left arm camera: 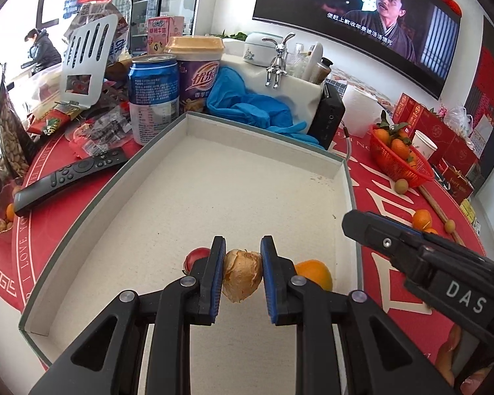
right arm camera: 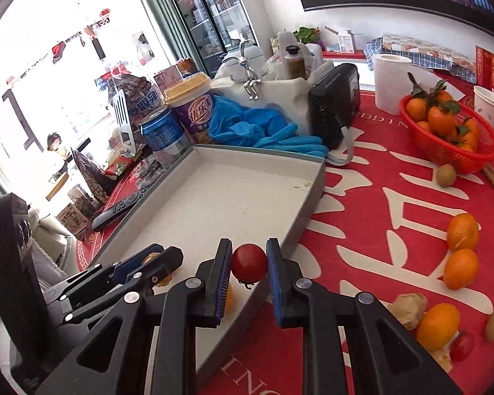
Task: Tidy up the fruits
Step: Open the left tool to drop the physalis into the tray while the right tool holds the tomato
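Note:
My left gripper [left arm camera: 242, 250] is shut on a tan, knobbly lump [left arm camera: 242, 275] that looks like ginger, held low over the near end of the shallow white-lined tray [left arm camera: 263, 128]. Under it a red tomato [left arm camera: 194, 258] and an orange [left arm camera: 314, 273] lie in the tray. My right gripper [right arm camera: 249, 248] is shut on a red cherry tomato [right arm camera: 248, 261] above the tray's near right rim [right arm camera: 316, 197]. The left gripper [right arm camera: 161, 260] shows at lower left in the right wrist view. The right gripper [left arm camera: 352, 225] enters the left wrist view from the right.
Loose on the red cloth to the right lie two oranges [right arm camera: 462, 230], a third orange [right arm camera: 438, 326], ginger [right arm camera: 408, 309], a cherry tomato [right arm camera: 462, 345] and green fruits [right arm camera: 446, 174]. A red basket [right arm camera: 451, 151] of mandarins stands far right. Cans, blue gloves [left arm camera: 247, 105] and a remote [left arm camera: 69, 174] crowd the tray's far and left sides.

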`<state>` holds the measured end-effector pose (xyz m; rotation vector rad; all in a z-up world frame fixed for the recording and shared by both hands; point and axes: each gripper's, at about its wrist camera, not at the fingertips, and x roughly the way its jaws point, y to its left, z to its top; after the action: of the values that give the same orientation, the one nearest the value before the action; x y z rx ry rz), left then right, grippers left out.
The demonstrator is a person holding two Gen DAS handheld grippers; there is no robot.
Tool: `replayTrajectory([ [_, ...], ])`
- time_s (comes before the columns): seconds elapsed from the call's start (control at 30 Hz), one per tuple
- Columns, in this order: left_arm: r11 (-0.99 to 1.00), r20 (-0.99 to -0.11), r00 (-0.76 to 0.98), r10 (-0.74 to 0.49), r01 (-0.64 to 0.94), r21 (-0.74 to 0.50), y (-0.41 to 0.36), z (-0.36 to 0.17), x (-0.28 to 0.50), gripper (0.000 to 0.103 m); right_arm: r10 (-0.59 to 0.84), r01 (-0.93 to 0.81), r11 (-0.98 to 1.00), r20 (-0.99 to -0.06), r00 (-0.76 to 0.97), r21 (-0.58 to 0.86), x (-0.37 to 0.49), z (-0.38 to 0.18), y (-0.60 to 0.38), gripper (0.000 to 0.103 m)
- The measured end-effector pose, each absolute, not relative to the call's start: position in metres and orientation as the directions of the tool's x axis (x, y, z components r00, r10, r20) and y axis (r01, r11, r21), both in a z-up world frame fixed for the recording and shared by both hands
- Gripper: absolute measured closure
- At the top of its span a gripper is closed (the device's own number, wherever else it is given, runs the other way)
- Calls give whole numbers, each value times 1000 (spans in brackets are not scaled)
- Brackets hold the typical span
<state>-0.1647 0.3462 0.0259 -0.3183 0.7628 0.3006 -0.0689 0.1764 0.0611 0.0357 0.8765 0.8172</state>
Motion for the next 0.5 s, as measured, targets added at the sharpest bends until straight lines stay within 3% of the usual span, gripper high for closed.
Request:
replayTrajectory([
  [0.27, 926, -712, 673, 199, -366, -88, 341, 23, -164, 79, 619, -629, 700, -726, 300, 337, -61, 42, 205, 80],
  [0.5, 926, -710, 676, 198, -367, -91, 342, 24, -166, 79, 616, -634, 698, -732, 292, 334, -63, 43, 205, 80],
])
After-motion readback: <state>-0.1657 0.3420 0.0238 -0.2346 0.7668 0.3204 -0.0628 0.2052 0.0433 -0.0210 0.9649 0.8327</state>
